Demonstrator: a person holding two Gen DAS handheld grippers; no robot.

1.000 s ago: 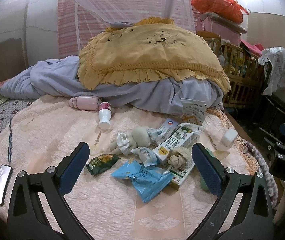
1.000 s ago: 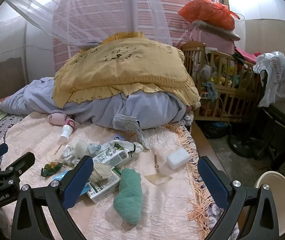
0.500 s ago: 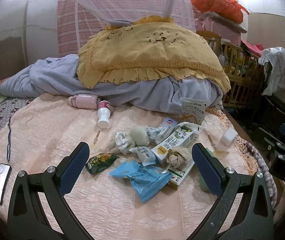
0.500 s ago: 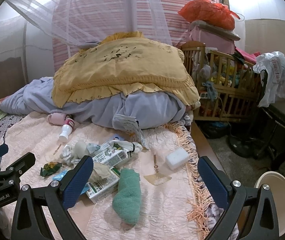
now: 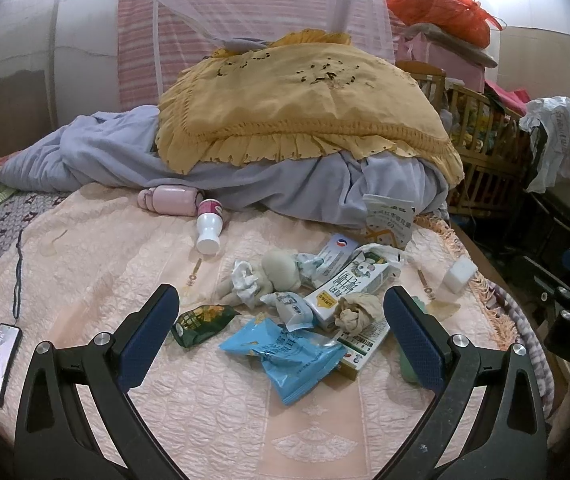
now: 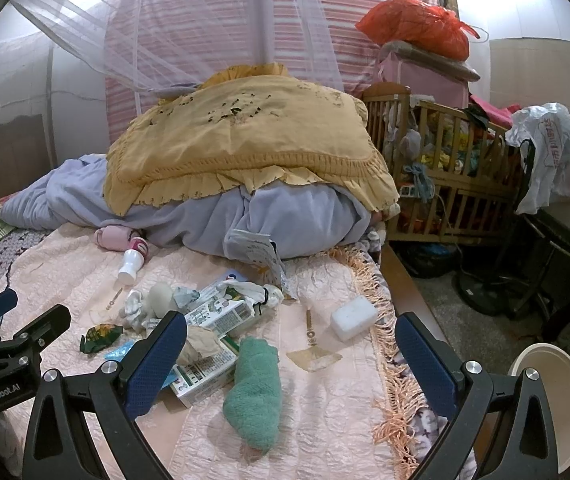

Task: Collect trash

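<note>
Both tools wide apart, over trash pile [image 5: 305, 304]

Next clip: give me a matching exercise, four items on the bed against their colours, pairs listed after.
Items:
1. snack wrapper
2. rolled towel
3. small bottle
4. frilled pillow

Colours:
A. green
B. yellow
C. blue
D. white with a pink label

Pairs: 1-C, 2-A, 3-D, 4-B
</note>
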